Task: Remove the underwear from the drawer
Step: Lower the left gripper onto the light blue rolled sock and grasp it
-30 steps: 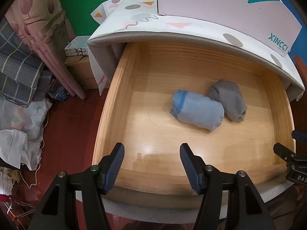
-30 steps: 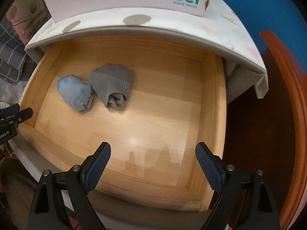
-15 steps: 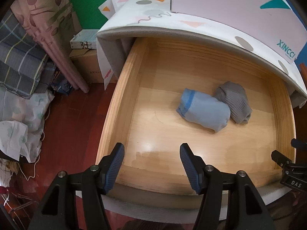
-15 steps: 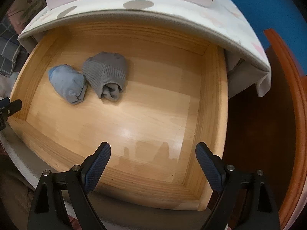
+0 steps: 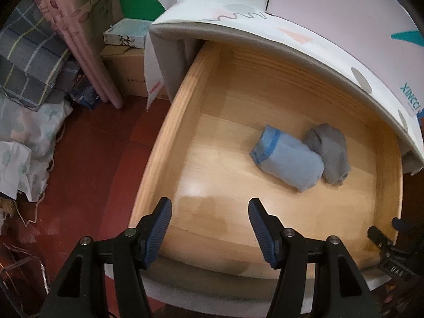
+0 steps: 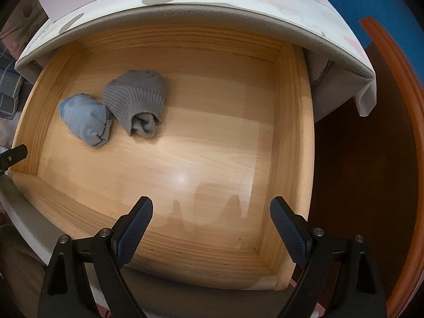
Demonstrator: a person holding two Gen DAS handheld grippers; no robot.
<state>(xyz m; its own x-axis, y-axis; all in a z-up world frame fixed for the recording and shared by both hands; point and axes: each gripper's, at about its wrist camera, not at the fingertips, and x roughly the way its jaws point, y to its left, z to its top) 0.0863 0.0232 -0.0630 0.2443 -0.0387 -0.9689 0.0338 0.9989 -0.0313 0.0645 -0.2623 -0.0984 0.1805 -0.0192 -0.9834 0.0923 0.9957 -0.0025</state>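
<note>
Underwear: the blue roll (image 5: pixel 287 163) lies mid-drawer, touching the grey roll (image 5: pixel 330 156) on its right. It sits up and right of the left claw (image 5: pixel 209 229), long axis slanting far-left to near-right. The left claw is half spread and empty, and looks the nearer. The right claw (image 6: pixel 210 228) gapes wide over bare drawer (image 6: pixel 212 159) floor.

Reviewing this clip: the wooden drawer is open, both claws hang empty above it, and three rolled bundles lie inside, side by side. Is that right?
Not quite: only two bundles lie in the drawer, a blue roll and a grey ribbed roll, side by side. The right wrist view shows the whole drawer floor. Left claw and right claw are indeed empty.
</note>
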